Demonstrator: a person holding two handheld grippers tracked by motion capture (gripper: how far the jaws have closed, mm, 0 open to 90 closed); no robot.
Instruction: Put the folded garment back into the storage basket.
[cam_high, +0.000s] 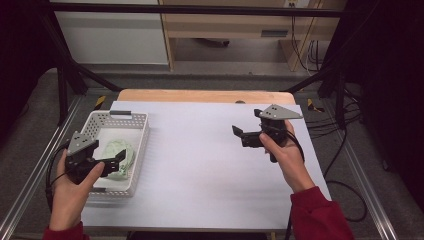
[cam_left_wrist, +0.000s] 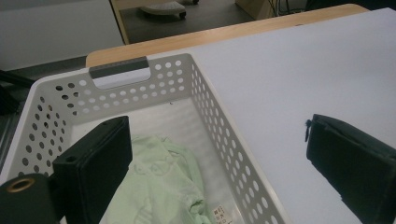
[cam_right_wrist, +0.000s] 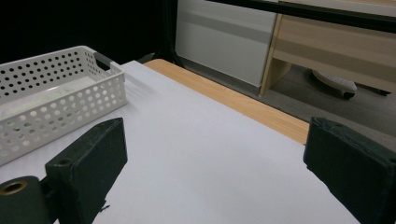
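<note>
A white perforated basket (cam_high: 141, 131) (cam_left_wrist: 215, 112) (cam_right_wrist: 88, 95) stands at the left of the white table top. A crumpled pale green cloth (cam_high: 119, 154) (cam_left_wrist: 163, 186) lies inside it. My left gripper (cam_high: 116, 159) (cam_left_wrist: 219, 163) hovers open over the basket's near right part, one jaw above the cloth and the other past the basket's right wall, holding nothing. My right gripper (cam_high: 240, 135) (cam_right_wrist: 215, 172) is held open above the right half of the table, pointing left toward the basket, with nothing between its jaws.
The white sheet (cam_high: 210, 165) covers most of the wooden table (cam_high: 200, 96), whose bare edge shows at the back. A black frame (cam_high: 65, 75) stands around the table, and cables (cam_high: 345, 150) trail on the floor at the right. A wooden cabinet (cam_high: 235, 30) stands behind.
</note>
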